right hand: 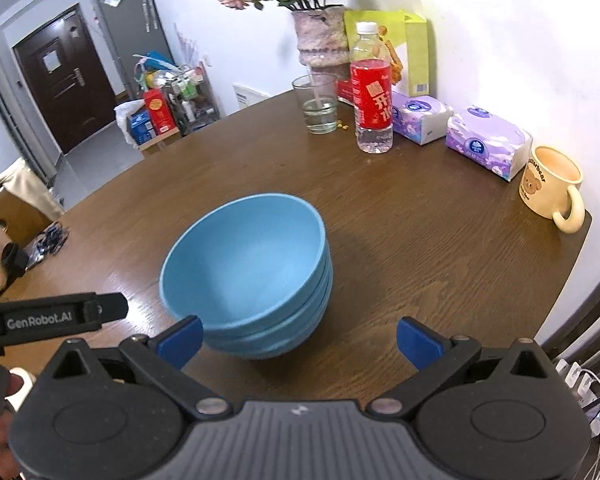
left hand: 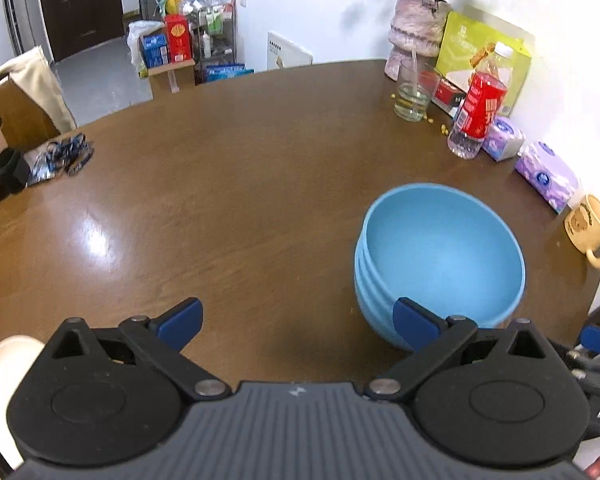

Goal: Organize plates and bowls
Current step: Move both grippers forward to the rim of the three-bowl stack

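A stack of blue bowls (left hand: 440,256) stands on the brown wooden table (left hand: 220,184); it also shows in the right wrist view (right hand: 248,272). My left gripper (left hand: 296,322) is open and empty, just left of the stack, its right fingertip in front of the bowls' near rim. My right gripper (right hand: 298,340) is open and empty, just in front of the stack and a little to its right. A cream-coloured rounded object (left hand: 4,376) shows at the lower left edge of the left wrist view, mostly hidden behind the gripper body.
Along the wall side stand a cream mug (right hand: 548,184), two purple tissue packs (right hand: 488,144), a red-labelled water bottle (right hand: 372,92), a glass (right hand: 318,104), a flower vase (right hand: 320,36) and a green box (right hand: 404,52). Dark clutter (left hand: 60,156) lies at the table's left edge.
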